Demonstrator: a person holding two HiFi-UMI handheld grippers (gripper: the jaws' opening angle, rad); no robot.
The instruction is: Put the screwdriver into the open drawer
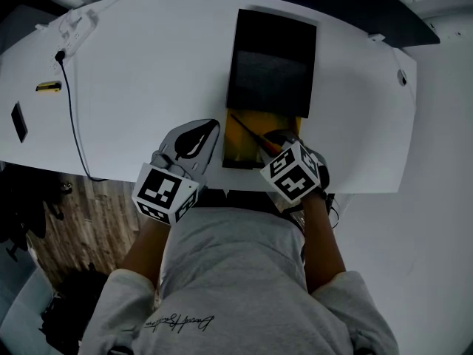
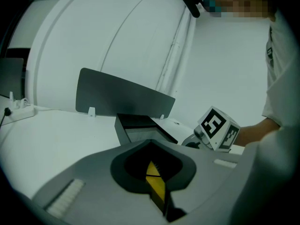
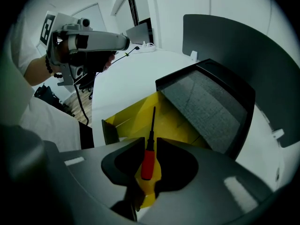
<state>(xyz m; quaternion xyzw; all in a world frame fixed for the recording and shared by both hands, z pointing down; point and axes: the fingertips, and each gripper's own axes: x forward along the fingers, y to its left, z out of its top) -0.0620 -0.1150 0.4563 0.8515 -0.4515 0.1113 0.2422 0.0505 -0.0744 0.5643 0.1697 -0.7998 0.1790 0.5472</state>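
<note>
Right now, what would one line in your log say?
red-handled black-shafted screwdriver: lying in open yellow drawer | right gripper: open, over screwdriver, not gripping | left gripper: shut, empty

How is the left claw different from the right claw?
The left claw is shut and empty; the right claw is open, with the screwdriver showing between its jaws. The left claw is beside the yellow drawer; the right claw is above it. Both carry a marker cube.

Smooth matt white table [image 1: 148, 87], yellow drawer [image 3: 176, 125] perhaps smooth plastic, screwdriver [image 3: 149, 149] with red plastic handle, dark metal shaft
</note>
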